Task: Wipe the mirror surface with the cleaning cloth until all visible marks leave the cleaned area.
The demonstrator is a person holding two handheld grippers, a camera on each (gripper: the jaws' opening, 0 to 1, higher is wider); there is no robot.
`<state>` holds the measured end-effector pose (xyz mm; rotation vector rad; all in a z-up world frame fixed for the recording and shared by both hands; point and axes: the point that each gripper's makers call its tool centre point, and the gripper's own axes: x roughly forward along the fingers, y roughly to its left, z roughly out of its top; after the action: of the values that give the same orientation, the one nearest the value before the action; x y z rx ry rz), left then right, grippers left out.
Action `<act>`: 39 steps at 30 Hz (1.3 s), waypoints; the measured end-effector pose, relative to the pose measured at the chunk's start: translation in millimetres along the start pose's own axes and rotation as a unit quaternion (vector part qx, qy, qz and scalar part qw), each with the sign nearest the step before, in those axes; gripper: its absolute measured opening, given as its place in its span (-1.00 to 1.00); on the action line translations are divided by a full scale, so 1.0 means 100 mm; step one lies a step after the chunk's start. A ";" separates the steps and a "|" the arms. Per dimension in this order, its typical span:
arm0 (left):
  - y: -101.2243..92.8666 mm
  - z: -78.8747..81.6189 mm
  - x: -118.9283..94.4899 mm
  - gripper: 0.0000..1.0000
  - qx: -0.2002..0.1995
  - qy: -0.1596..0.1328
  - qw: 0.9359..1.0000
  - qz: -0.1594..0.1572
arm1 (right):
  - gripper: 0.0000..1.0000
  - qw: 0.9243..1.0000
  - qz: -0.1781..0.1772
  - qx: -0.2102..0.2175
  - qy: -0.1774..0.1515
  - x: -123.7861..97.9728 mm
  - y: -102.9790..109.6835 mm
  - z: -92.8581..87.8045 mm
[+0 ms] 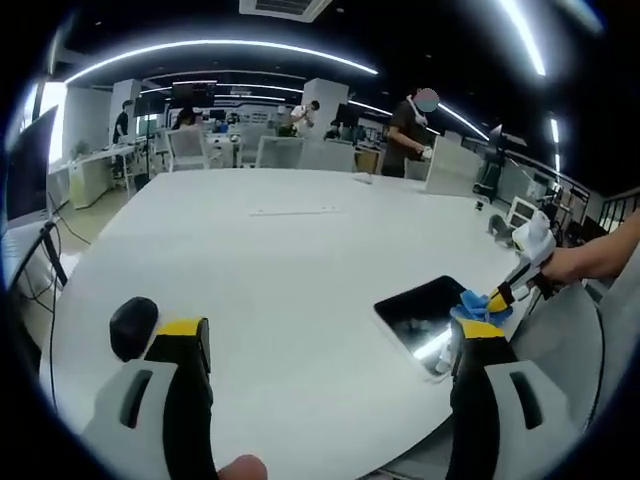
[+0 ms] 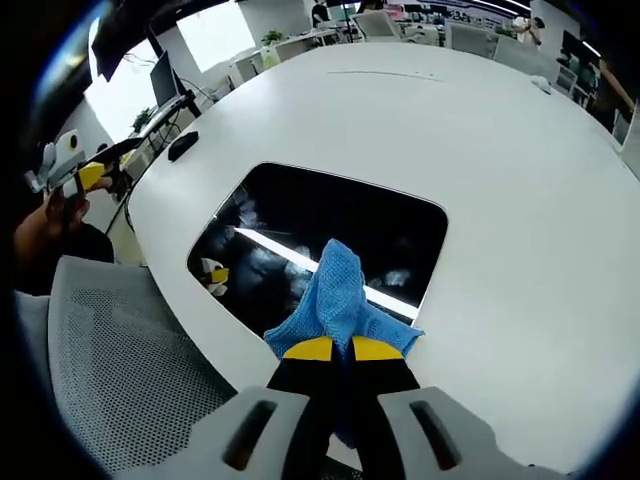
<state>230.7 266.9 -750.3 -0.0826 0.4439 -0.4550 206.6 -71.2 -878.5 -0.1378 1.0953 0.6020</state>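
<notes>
A dark rectangular mirror (image 2: 330,230) lies flat on the white table (image 2: 500,150) near its rounded edge, with whitish smudges and a reflected light strip on it. My right gripper (image 2: 342,348) is shut on a blue cleaning cloth (image 2: 340,290), which rests on the mirror's near part. In the left gripper view the mirror (image 1: 425,310) sits at the right, and the right gripper (image 1: 505,295) with the blue cloth (image 1: 478,305) is over its far corner. My left gripper (image 1: 325,345) is open above the bare table, left of the mirror. The left gripper (image 2: 75,170) also appears at the far left of the right gripper view.
A black computer mouse (image 1: 132,325) lies on the table by my left jaw. A grey mesh chair (image 2: 110,370) stands at the table's edge beside the mirror. Monitors, desks, chairs and people (image 1: 410,135) fill the office beyond the far edge.
</notes>
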 end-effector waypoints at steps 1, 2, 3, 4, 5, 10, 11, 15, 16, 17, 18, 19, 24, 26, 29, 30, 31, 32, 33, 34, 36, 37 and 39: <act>-0.01 0.01 0.01 0.98 -0.001 -0.001 1.000 0.000 | -1.00 1.000 -0.002 0.000 0.000 -0.01 -0.02 -0.01; -0.01 0.01 0.01 0.98 -0.001 -0.002 1.000 -0.001 | -1.00 1.000 -0.002 0.001 0.001 -0.01 -0.03 -0.01; -0.02 0.01 0.01 0.98 -0.001 -0.002 1.000 -0.002 | -1.00 1.000 -0.004 0.002 0.001 -0.02 -0.05 -0.02; -0.03 0.01 0.02 0.98 -0.001 -0.001 1.000 -0.004 | -1.00 1.000 -0.007 0.002 0.002 -0.03 -0.08 -0.03; -0.05 0.00 0.02 0.98 0.000 0.001 1.000 -0.005 | -1.00 1.000 -0.008 0.002 0.002 -0.04 -0.10 -0.03; -0.05 -0.02 0.01 0.98 0.003 0.007 1.000 -0.004 | -1.00 1.000 -0.010 0.004 0.002 -0.06 -0.15 -0.05; -0.05 -0.02 0.01 0.98 0.003 0.007 1.000 -0.004 | -1.00 1.000 -0.010 0.003 0.002 -0.06 -0.15 -0.05; -0.04 0.00 0.00 0.98 0.005 0.005 1.000 -0.001 | -1.00 1.000 -0.010 0.001 0.004 -0.05 -0.14 -0.04; -0.03 0.01 0.01 0.98 0.005 0.005 1.000 0.000 | -1.00 1.000 -0.009 0.002 0.004 -0.05 -0.14 -0.04; -0.02 0.01 0.01 0.98 0.005 0.006 1.000 0.001 | -1.00 1.000 -0.008 0.003 0.004 -0.05 -0.14 -0.04; -0.02 0.01 0.00 0.98 0.005 0.007 1.000 0.001 | -1.00 1.000 -0.003 0.005 0.001 -0.06 -0.12 -0.02; -0.02 0.01 0.00 0.98 0.008 0.006 1.000 0.002 | -1.00 1.000 -0.003 0.005 0.001 -0.07 -0.11 -0.01; 0.00 0.03 0.01 0.98 0.009 0.004 1.000 0.005 | -1.00 1.000 -0.007 -0.004 0.006 -0.02 -0.11 -0.01; 0.00 0.03 0.00 0.98 0.010 0.004 1.000 0.006 | -1.00 1.000 -0.007 -0.003 0.005 -0.02 -0.11 0.00; 0.00 0.02 -0.01 0.98 0.009 0.003 1.000 0.008 | -1.00 1.000 -0.010 -0.007 0.001 -0.01 -0.13 0.03; 0.01 0.02 -0.02 0.98 0.009 0.003 1.000 0.009 | -1.00 1.000 -0.012 -0.008 0.000 0.00 -0.15 0.05; 0.02 0.01 -0.03 0.98 0.008 0.003 1.000 0.010 | -1.00 1.000 -0.012 -0.008 0.000 0.01 -0.16 0.06; 0.02 0.01 -0.03 0.98 0.007 0.003 1.000 0.011 | -1.00 1.000 -0.014 -0.007 -0.001 0.01 -0.15 0.08; 0.03 0.00 -0.04 0.98 0.005 0.003 1.000 0.012 | -1.00 1.000 -0.015 -0.009 -0.002 0.02 -0.16 0.09; 0.04 -0.01 -0.05 0.98 0.006 0.004 1.000 0.013 | -1.00 1.000 -0.017 -0.009 -0.003 0.04 -0.18 0.13; 0.05 -0.03 -0.07 0.98 0.005 0.005 1.000 0.016 | -1.00 1.000 -0.021 -0.012 -0.005 0.06 -0.20 0.18; 0.05 -0.03 -0.07 0.98 0.004 0.006 1.000 0.017 | -1.00 1.000 -0.022 -0.014 -0.006 0.06 -0.21 0.19; 0.04 -0.04 -0.08 0.98 0.003 0.007 1.000 0.018 | -1.00 0.999 -0.024 -0.021 -0.007 0.09 -0.25 0.24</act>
<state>224.3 274.5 -751.3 -0.0658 0.4569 -0.4210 241.8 -79.0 -879.4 -0.1955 1.0639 0.5831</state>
